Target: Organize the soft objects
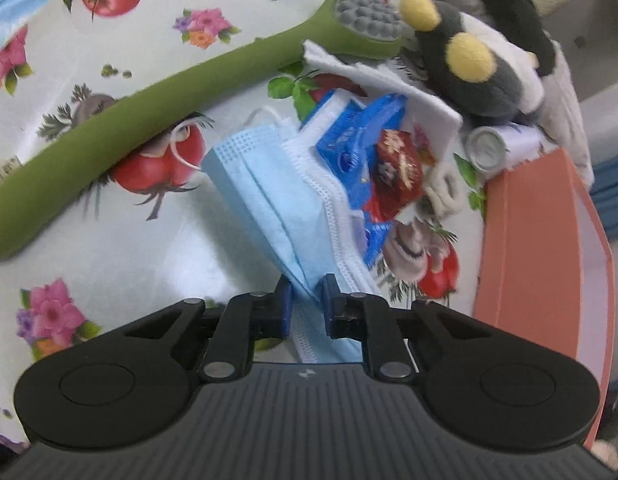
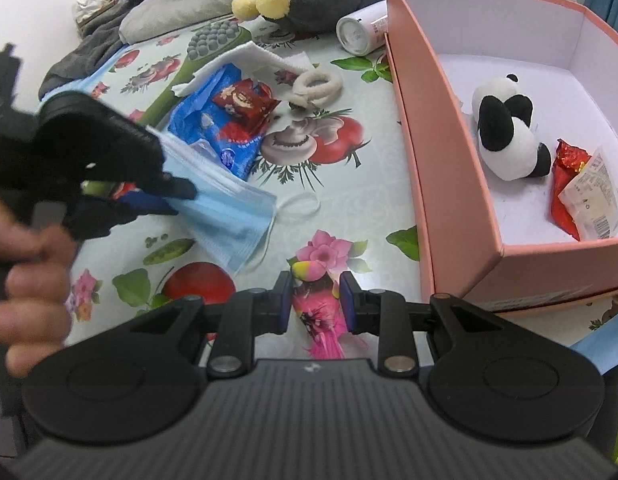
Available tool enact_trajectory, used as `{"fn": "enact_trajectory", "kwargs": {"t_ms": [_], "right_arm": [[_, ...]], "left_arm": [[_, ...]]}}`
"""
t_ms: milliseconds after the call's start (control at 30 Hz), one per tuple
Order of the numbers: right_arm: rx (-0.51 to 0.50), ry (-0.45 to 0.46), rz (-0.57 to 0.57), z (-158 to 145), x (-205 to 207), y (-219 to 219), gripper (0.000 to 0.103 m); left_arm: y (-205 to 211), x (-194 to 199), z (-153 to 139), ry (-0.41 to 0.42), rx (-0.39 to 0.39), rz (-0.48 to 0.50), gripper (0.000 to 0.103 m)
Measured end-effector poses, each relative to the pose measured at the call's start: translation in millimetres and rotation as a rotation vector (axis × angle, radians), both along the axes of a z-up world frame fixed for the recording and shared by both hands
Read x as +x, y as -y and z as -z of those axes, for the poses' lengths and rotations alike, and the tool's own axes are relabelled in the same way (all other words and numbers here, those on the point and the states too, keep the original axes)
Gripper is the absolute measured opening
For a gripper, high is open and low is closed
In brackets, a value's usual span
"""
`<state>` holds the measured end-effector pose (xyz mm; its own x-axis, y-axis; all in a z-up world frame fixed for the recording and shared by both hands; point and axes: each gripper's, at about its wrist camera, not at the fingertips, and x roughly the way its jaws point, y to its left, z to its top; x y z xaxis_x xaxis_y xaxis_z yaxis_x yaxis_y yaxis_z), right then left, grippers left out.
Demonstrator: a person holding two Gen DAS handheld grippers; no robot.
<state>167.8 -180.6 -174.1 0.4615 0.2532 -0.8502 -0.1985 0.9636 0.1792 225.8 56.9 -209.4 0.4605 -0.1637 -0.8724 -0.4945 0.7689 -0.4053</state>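
The left gripper (image 1: 305, 300) fingers pinch the blue face mask (image 1: 265, 192), the pick-up step; next it needs lifting into the pink box (image 2: 441, 168) to their right. The right gripper (image 2: 315, 300), part-open, holds nothing.

Pink box (image 2: 437, 184) open-topped, clutter (image 2: 237, 116) behind

Floral tablecloth (image 2: 349, 208) carries pink box (image 2: 441, 184), blue mask (image 2: 229, 216).
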Motion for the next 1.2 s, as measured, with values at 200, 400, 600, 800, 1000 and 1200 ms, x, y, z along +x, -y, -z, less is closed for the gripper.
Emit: {"fn": "enact_trajectory", "kwargs": {"t_ms": [200, 400, 600, 800, 1000, 1200], "right_arm": [[0.008, 0.028, -0.008, -8, -5, -5, 0.029], [0.017, 0.037, -0.031, -4, -3, -14, 0.03], [0.026, 0.017, -0.062, 11, 11, -25, 0.03], [0.038, -0.011, -0.074, 17, 17, -22, 0.042], [0.044, 0.002, -0.096, 14, 14, -19, 0.056], [0.03, 0.035, -0.133, 16, 11, -25, 0.054]], "left_arm": [[-9, -37, -22, 0.051, -0.008, 0.061, 0.009], [-25, -70, -20, 0.015, 0.015, 0.197, 0.007], [-33, -79, -9, -0.029, 0.064, 0.298, 0.007], [-26, -83, -7, -0.016, 0.108, 0.282, 0.008], [-23, -85, -7, -0.011, 0.128, 0.249, 0.014], [-33, -91, -11, 0.027, 0.112, 0.16, 0.045]]}}
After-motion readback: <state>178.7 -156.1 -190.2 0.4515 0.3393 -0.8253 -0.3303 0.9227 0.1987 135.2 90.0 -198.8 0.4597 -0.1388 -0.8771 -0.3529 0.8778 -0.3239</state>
